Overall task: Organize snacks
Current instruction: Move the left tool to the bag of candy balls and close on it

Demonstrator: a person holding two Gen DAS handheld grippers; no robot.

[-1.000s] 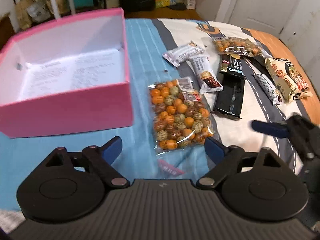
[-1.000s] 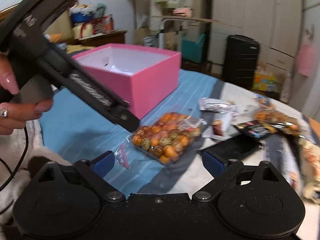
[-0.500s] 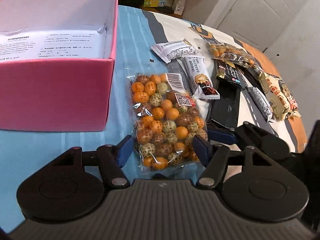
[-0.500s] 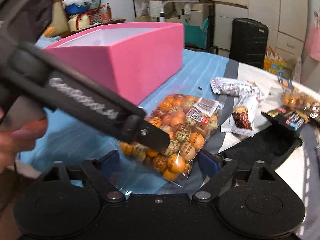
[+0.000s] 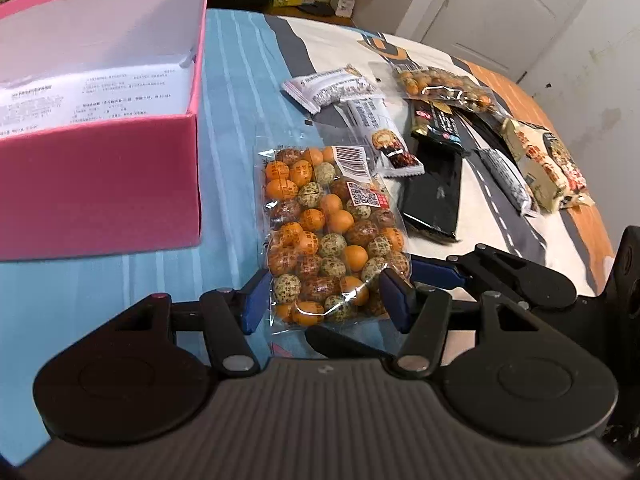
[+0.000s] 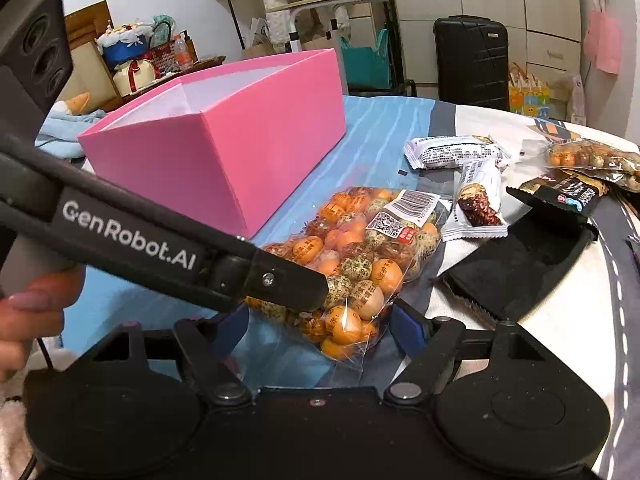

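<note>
A clear bag of orange and speckled round snacks (image 5: 332, 236) lies on the bedspread, also in the right wrist view (image 6: 356, 264). My left gripper (image 5: 322, 304) is open with its blue pads at either side of the bag's near end. My right gripper (image 6: 320, 330) is open too, its fingers flanking the same end from the right. The left gripper's arm (image 6: 160, 252) crosses in front of the bag. An open pink box (image 5: 100, 184) with a printed sheet inside stands left of the bag, and shows in the right wrist view (image 6: 224, 148).
More snack packets lie to the right: white wrappers (image 5: 332, 88), a black packet (image 5: 434, 196), a second bag of round snacks (image 5: 444, 88), a beige packet (image 5: 548, 164). A black suitcase (image 6: 472, 60) and furniture stand beyond the bed.
Both grippers have moved forward to the bag's near end and narrowed around it. The right gripper has come in close beside the left.
</note>
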